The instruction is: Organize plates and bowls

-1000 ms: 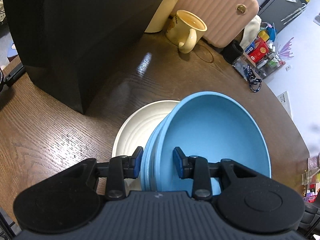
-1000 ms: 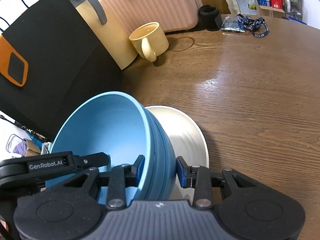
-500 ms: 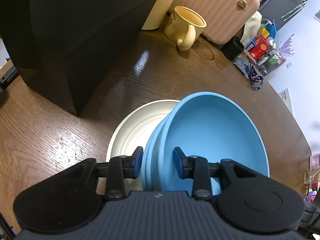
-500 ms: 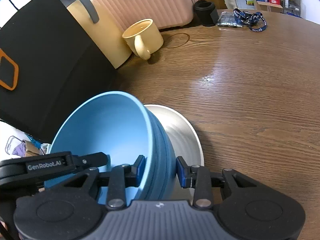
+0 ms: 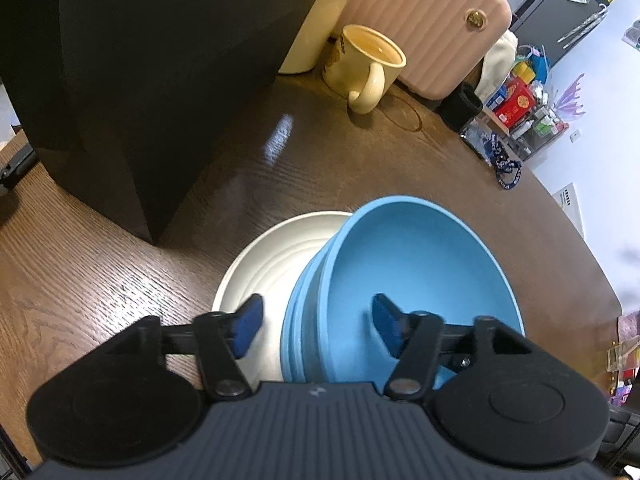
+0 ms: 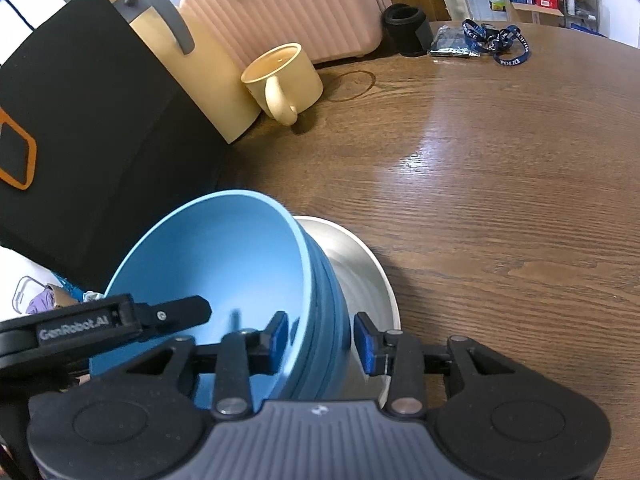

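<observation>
Blue bowls (image 5: 420,280) hiding much of white plate (image 5: 272,264)

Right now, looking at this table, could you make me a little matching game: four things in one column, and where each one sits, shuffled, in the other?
Things:
1. blue bowls
2. white plate
3. yellow mug
4. blue lanyard

Places:
A. at the table's far edge, beside a black cup
B. flat on the wood, under the stack
C. in front of the pink ribbed case
D. nested together on the plate

Pairs: 1-D, 2-B, 3-C, 4-A
</observation>
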Demonstrator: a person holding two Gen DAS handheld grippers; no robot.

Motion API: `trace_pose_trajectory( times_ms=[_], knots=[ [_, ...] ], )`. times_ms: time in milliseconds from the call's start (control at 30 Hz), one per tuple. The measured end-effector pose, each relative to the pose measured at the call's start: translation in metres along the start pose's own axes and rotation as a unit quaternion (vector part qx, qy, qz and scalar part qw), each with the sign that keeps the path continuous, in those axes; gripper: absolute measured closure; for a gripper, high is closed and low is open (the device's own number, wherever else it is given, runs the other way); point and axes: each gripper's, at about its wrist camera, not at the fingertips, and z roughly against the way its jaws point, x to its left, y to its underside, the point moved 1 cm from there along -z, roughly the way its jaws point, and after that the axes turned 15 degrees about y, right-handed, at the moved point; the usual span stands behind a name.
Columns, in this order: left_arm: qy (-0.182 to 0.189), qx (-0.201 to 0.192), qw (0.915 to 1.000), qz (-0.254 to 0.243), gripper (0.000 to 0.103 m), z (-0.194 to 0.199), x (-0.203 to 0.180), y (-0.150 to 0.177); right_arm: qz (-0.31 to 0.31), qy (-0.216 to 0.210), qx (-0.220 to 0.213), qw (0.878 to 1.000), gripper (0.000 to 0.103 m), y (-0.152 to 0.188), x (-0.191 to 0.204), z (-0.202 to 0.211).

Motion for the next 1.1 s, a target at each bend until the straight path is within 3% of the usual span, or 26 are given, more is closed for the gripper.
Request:
trace_pose_trajectory(
  times_ms=[100,233,300,467,767,1100],
  knots=[
    [-0.004,-0.007,1.0,-0.004,0.024,0.004,0.0,0.0,-0.002,-0.003,-0.006,1.0,0.039,0.0,-0.001,0.005],
    [-0.012,-0.018,0.9997,-0.008,0.016,0.012,-0.001,0.0,0.005,-0.002,-0.024,1.0,0.022,0.001,0.0,0.016],
    [-0.015,-0.026,0.9995,-0.01,0.003,0.017,-0.001,0.001,0.008,0.0,-0.032,0.999,0.017,0.001,0.0,0.021],
    [-0.024,-0.052,0.9979,-0.03,0.0,0.032,-0.007,0.004,0.005,0.003,-0.046,0.999,0.0,0.006,-0.005,0.034],
    [-0.005,-0.083,0.9943,-0.067,0.0,0.058,-0.016,0.019,-0.009,0.022,-0.084,0.996,0.0,0.021,-0.016,0.067],
    [0.029,-0.119,0.9841,-0.129,0.0,0.088,-0.051,0.051,-0.012,0.066,-0.151,0.986,0.0,0.062,-0.048,0.121]
  ],
)
